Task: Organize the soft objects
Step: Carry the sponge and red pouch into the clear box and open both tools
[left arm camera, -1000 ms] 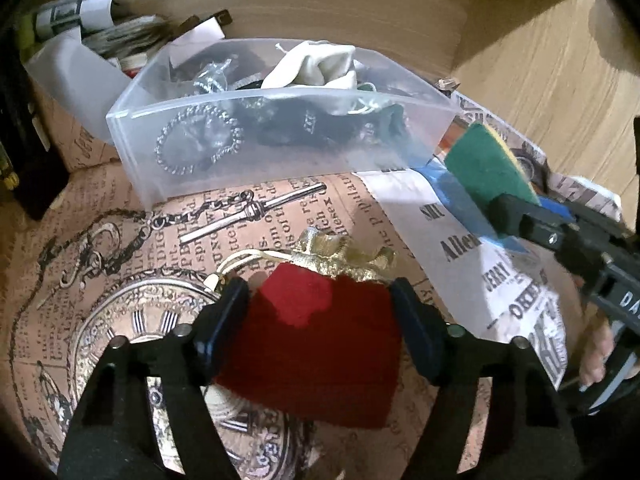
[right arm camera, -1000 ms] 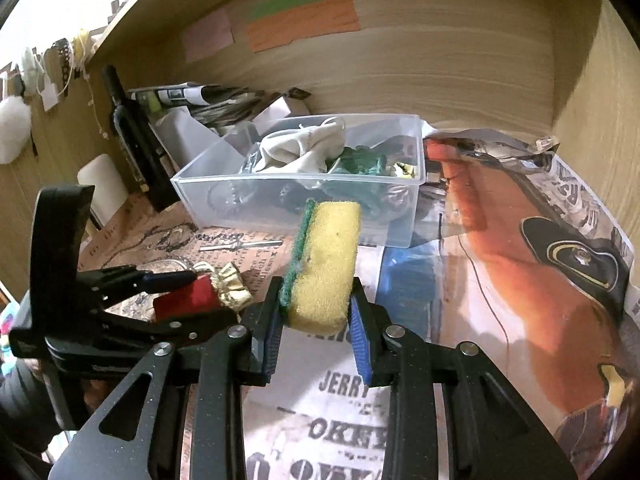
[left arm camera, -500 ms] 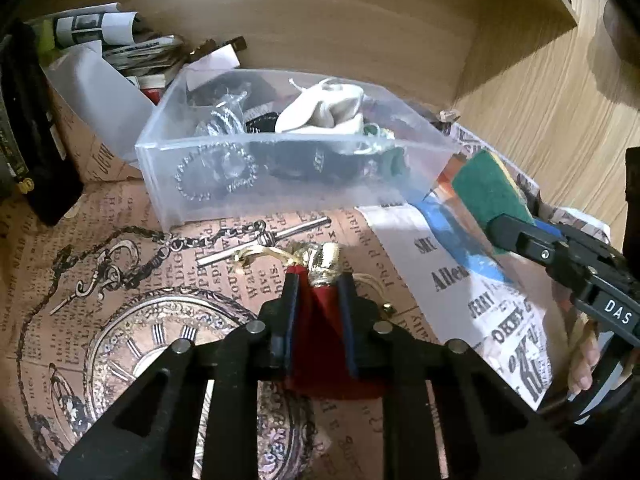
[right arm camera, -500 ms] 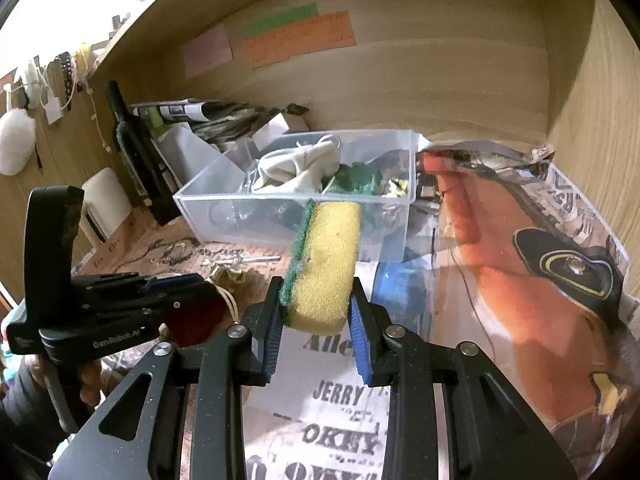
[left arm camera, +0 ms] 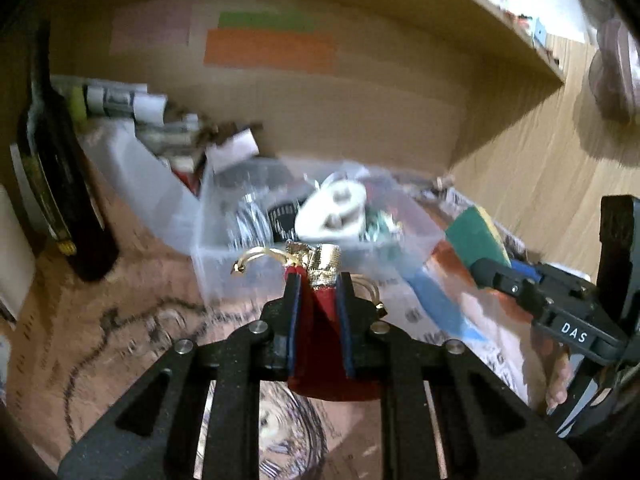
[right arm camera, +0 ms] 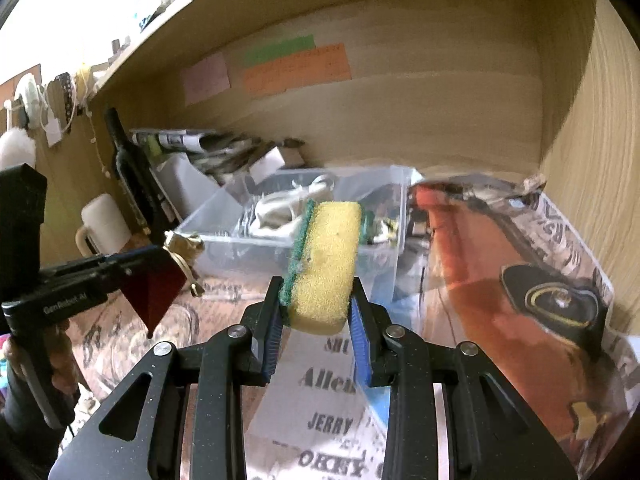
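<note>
My left gripper point(left arm camera: 318, 280) is shut on a red velvet pouch point(left arm camera: 326, 344) with a gold top and cord, held up above the papered surface. The pouch also shows in the right wrist view point(right arm camera: 154, 286), hanging from the left gripper point(right arm camera: 160, 256). My right gripper point(right arm camera: 316, 296) is shut on a yellow sponge point(right arm camera: 326, 266) with a green scouring side, held upright in front of a clear plastic bin point(right arm camera: 224, 248). The bin point(left arm camera: 224, 268) holds a white cloth point(left arm camera: 334, 212) and several dark items. The sponge shows at the right of the left wrist view point(left arm camera: 474, 234).
A dark bottle point(left arm camera: 56, 184) stands at the left. Rolled papers and boxes point(left arm camera: 132, 104) lie behind the bin by the wooden back wall. A cream mug point(right arm camera: 104, 224) stands at the left. Printed newspaper sheets point(right arm camera: 520, 280) cover the surface. A wooden side wall stands at the right.
My left gripper closed on the red pouch and lifted it off the surface. My right gripper rose a little with the sponge still in it.
</note>
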`<action>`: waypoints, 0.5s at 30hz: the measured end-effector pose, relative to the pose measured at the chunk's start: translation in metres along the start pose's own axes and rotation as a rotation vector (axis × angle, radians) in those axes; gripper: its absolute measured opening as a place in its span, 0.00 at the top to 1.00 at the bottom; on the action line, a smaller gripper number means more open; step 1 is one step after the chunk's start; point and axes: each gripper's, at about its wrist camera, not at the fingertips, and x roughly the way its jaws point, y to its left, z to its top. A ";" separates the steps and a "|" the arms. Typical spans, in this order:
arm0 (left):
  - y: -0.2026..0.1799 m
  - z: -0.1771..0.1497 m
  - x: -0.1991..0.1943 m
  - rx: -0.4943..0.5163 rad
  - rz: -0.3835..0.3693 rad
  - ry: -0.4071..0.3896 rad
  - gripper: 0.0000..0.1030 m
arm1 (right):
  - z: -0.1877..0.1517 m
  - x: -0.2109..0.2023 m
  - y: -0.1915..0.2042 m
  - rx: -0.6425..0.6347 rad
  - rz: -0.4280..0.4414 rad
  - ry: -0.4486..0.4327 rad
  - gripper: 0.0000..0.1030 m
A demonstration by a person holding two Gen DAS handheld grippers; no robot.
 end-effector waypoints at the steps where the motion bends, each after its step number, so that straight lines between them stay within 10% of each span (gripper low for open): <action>1: 0.000 0.005 -0.001 0.004 0.003 -0.014 0.84 | 0.004 -0.001 0.000 -0.001 0.001 -0.014 0.73; 15: 0.004 0.064 0.024 0.000 0.042 -0.123 0.84 | 0.047 0.020 -0.001 -0.071 -0.058 -0.088 0.73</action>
